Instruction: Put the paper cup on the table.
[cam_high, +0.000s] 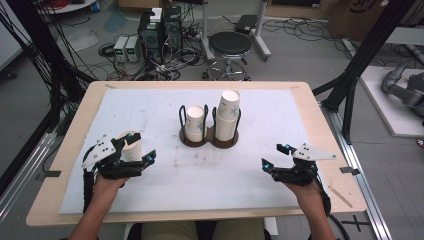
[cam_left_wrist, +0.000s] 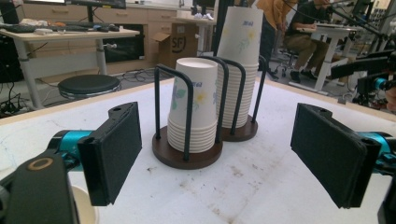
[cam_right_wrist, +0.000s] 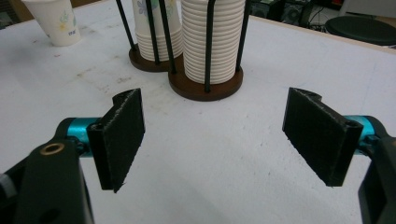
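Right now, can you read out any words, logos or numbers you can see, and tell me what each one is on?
"SF": black logo on the cardboard box behind the table, left gripper view.
Blue print on the paper cups in the cup holder: too blurred to read.
Blue mark on the single paper cup standing on the table: too small to read.

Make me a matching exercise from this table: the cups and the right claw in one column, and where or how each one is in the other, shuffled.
Things
1. single white flowered paper cup
2. shorter stack of white paper cups
3. taller stack of white paper cups
4. right claw

Places or states
A. open, nothing between its jaws
B. right ring of the dark brown wire-post cup holder, as seen in the high view
C. upright on the white mat by the left claw
D. left ring of that holder, as seen in the high view

Pairs: 1-C, 2-D, 3-B, 4-A
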